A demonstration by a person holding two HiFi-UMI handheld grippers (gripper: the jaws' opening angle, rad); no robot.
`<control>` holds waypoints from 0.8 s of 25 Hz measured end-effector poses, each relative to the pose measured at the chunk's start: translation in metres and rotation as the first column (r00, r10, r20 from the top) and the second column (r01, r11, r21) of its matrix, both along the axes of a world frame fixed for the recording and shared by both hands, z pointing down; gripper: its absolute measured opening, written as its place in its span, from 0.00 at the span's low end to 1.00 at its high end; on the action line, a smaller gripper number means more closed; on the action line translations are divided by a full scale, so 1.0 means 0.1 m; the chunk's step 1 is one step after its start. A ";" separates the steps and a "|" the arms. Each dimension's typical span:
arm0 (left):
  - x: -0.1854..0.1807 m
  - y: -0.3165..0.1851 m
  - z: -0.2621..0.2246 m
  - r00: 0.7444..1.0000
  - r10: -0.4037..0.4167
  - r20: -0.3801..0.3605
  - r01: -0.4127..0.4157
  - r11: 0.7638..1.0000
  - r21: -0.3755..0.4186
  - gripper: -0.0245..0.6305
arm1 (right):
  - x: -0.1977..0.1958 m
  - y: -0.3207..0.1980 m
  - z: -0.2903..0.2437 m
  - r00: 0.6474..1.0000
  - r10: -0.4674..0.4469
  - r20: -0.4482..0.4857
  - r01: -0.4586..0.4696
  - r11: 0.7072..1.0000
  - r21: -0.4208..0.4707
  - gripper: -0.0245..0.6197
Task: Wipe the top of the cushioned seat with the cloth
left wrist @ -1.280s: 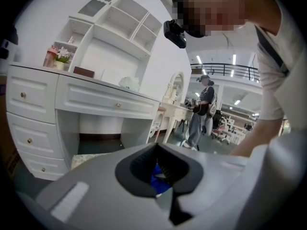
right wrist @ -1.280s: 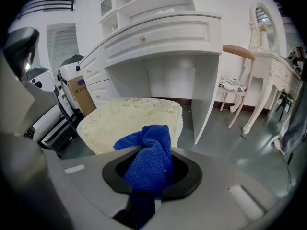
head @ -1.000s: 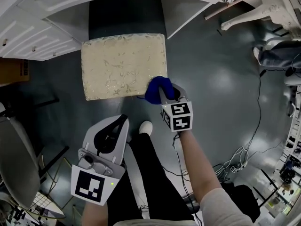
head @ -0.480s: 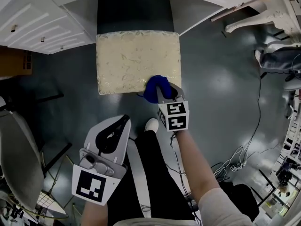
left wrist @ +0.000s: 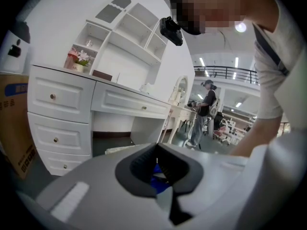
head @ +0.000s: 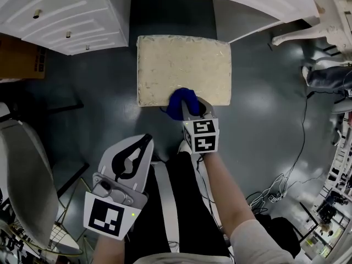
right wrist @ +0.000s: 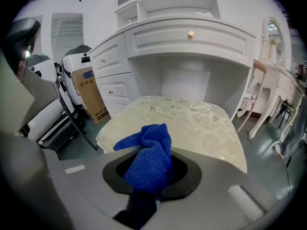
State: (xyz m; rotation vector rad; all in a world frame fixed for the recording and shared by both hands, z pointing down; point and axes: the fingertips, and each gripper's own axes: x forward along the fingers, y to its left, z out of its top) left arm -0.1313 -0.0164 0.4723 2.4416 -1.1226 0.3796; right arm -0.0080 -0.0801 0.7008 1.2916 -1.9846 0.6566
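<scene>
Near edge of cushioned seat (head: 184,65) partly behind cloth (head: 180,103)

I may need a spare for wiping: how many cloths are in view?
1: the blue cloth, gripped by the right gripper at the near edge of the cushioned seat. Another could lie hidden outside the views.
</scene>
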 end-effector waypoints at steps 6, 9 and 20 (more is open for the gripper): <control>-0.36 0.03 -0.01 1.000 -0.026 -0.009 0.026 1.000 0.003 0.04 | -0.35 0.00 -0.03 1.000 -0.009 -0.003 0.009 1.000 0.000 0.16; -0.50 0.05 -0.01 1.000 -0.029 -0.010 0.029 1.000 0.004 0.04 | -0.54 0.00 -0.03 1.000 -0.013 0.000 0.013 1.000 0.001 0.16; -0.98 0.12 0.01 0.998 -0.068 -0.011 0.068 0.998 0.003 0.04 | -1.11 0.01 -0.03 0.999 -0.039 0.010 0.039 0.999 -0.002 0.16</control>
